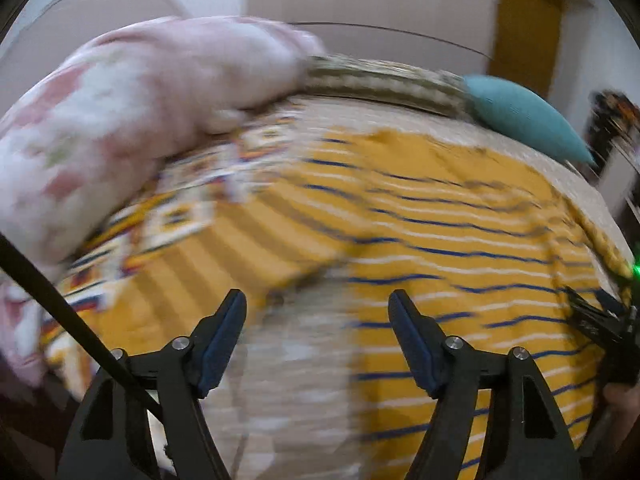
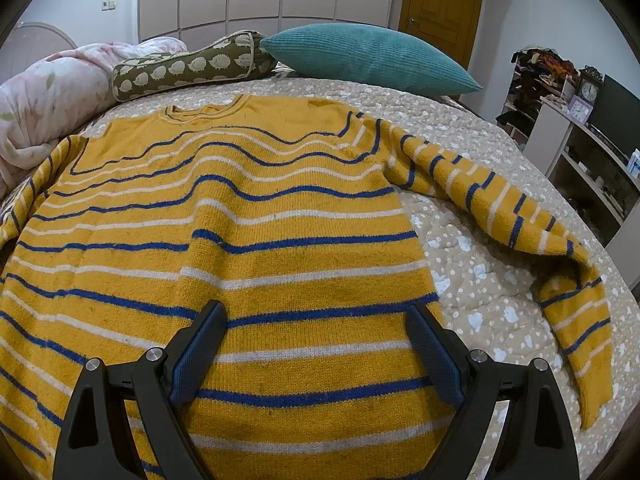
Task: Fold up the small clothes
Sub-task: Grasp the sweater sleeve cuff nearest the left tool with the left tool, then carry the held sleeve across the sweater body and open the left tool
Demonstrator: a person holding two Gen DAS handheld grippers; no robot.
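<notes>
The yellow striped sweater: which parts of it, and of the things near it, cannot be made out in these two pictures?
- Sweater hem: right wrist view, cut off by the bottom edge and the right hand-held gripper.
- Its left sleeve: right wrist view, runs off the left edge.
- Second patterned yellow cloth: left wrist view, motion blur hides what it is.
- Clock time: right wrist view, too small.

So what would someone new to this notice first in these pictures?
The yellow striped sweater spread flat across the bed, one sleeve flung out to the right. Behind it a teal cushion lies by the headboard end, and both grippers, left and right, hover open.
</notes>
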